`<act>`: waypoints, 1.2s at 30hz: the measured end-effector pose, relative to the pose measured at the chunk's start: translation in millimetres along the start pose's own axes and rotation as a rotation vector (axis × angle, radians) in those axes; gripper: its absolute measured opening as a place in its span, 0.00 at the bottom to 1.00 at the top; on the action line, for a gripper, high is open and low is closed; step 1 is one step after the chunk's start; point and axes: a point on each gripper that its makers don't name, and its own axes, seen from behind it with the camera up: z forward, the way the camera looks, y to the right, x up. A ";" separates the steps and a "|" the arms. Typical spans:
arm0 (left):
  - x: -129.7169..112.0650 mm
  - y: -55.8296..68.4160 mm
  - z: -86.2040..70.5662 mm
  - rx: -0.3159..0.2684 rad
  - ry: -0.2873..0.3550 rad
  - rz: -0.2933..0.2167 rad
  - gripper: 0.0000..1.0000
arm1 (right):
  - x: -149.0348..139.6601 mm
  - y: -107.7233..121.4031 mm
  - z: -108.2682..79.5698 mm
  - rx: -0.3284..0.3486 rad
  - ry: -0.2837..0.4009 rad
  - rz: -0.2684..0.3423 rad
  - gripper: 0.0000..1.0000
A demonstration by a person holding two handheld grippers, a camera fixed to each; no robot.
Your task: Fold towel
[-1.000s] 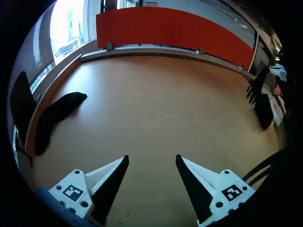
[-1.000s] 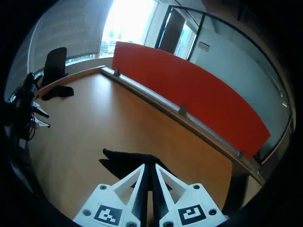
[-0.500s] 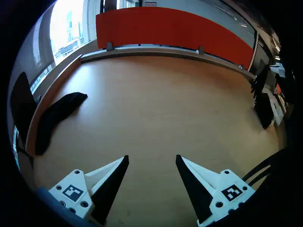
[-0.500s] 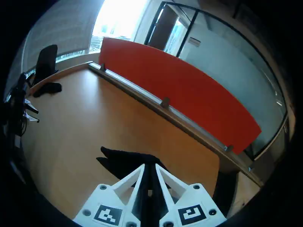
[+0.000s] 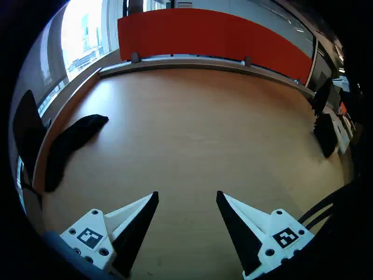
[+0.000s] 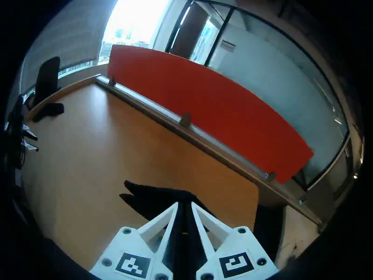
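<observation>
So the towel is pinched above the table by the right gripper jaws, probably for folding, while the left gripper jaws are spread.

An office: wooden desk, orange divider screen, glass partitions, black chair.

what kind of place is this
Most likely an office: a long wooden desk with an orange divider screen along its far edge, a black office chair by the windows, and glass partition walls behind.
</observation>
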 end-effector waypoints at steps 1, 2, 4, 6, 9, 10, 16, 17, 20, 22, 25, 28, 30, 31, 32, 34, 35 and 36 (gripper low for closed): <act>0.4 0.1 0.0 0.000 0.000 0.000 0.92 | -0.7 2.3 0.5 -0.002 -0.003 -0.001 0.04; 0.9 0.2 0.0 0.001 0.000 0.001 0.92 | -1.5 4.5 1.0 -0.004 -0.005 -0.002 0.04; 1.8 0.4 -0.1 0.002 0.000 0.002 0.92 | -3.2 9.6 1.9 -0.009 -0.012 -0.003 0.04; 2.6 0.6 -0.1 0.003 -0.001 0.004 0.92 | -5.1 14.9 2.4 -0.014 -0.017 -0.004 0.04; 3.5 1.5 -0.2 0.003 0.000 0.006 0.92 | -7.5 23.4 2.6 -0.022 -0.025 -0.003 0.04; 3.7 1.9 -0.2 0.003 -0.001 0.006 0.92 | -8.2 26.3 2.6 -0.025 -0.027 -0.002 0.04; 4.2 4.5 0.5 0.003 -0.004 0.010 0.92 | -15.5 43.5 2.4 -0.040 -0.045 0.011 0.04; 4.3 5.0 0.6 0.003 -0.004 0.011 0.92 | -16.8 45.9 2.2 -0.042 -0.048 0.013 0.04; 5.2 6.2 1.1 0.002 -0.004 0.013 0.92 | -21.3 51.2 0.5 -0.045 -0.056 0.015 0.04; 6.0 6.8 1.6 0.002 -0.004 0.014 0.92 | -24.4 53.6 -0.7 -0.048 -0.061 0.015 0.04; 7.2 7.5 2.3 0.001 -0.004 0.014 0.92 | -29.0 55.8 -2.3 -0.049 -0.068 0.018 0.04; 8.3 8.4 2.7 0.000 -0.003 0.015 0.92 | -33.5 57.0 -4.6 -0.049 -0.073 0.022 0.04; 8.8 9.1 2.8 -0.002 -0.003 0.016 0.92 | -36.9 57.8 -7.0 -0.051 -0.076 0.025 0.04; 8.9 9.4 2.8 -0.002 -0.003 0.018 0.92 | -39.0 57.8 -8.5 -0.051 -0.078 0.026 0.04; 9.1 9.7 2.8 -0.002 -0.003 0.019 0.92 | -41.0 57.8 -10.1 -0.050 -0.080 0.028 0.04; 9.1 10.4 2.9 -0.004 -0.004 0.021 0.92 | -46.7 58.1 -13.9 -0.051 -0.086 0.031 0.04; 9.1 10.9 3.0 -0.004 -0.004 0.022 0.92 | -49.7 58.4 -15.8 -0.051 -0.090 0.032 0.04; 9.2 11.4 3.0 -0.006 -0.004 0.023 0.92 | -53.5 58.7 -18.2 -0.052 -0.094 0.034 0.04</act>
